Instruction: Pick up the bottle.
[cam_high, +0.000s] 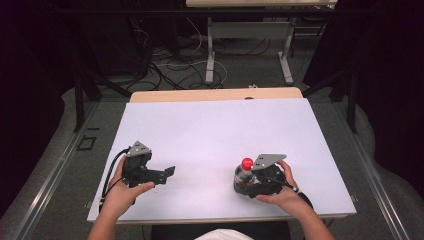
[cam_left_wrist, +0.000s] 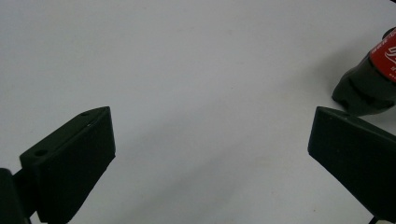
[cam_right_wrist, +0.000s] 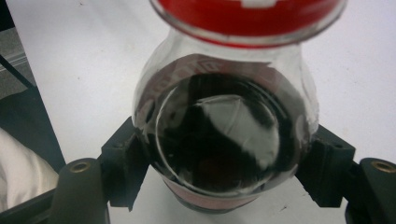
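Bottle (cam_high: 243, 176): small, clear, dark liquid inside, red cap (cam_high: 247, 162), red label. It stands upright on the white tabletop (cam_high: 210, 135), long axis vertical, cap pointing up. It sits at your right front, near the front edge, well in from the right edge.

Right gripper view: you look down on the bottle's shoulder (cam_right_wrist: 224, 135) from above and behind, with a black pad pressed against each flank. Your right gripper (cam_high: 248, 184) is clamped on the bottle low on its body, jaws drawn in to the glass.

Right hand (cam_high: 280, 192): wrapped around the gripper body from the near side, forearm coming in from the bottom edge, gripper lying roughly level and pointing left across the tabletop. Grey three-cornered plate on top, just right of the cap.

Left gripper (cam_high: 169, 171): jaws apart, nothing between them. In the left gripper view, the two black jaws stand wide over bare white surface, with the bottle's dark base (cam_left_wrist: 366, 88) at the upper right corner, beyond the right-hand jaw. Your left hand (cam_high: 125, 192) holds it low, pointing right toward the bottle, well apart from it.

Room: open white surface between the two grippers and across the far half of the tabletop. Front edge lies close under both hands. A wooden strip (cam_high: 215, 94) borders the far edge.
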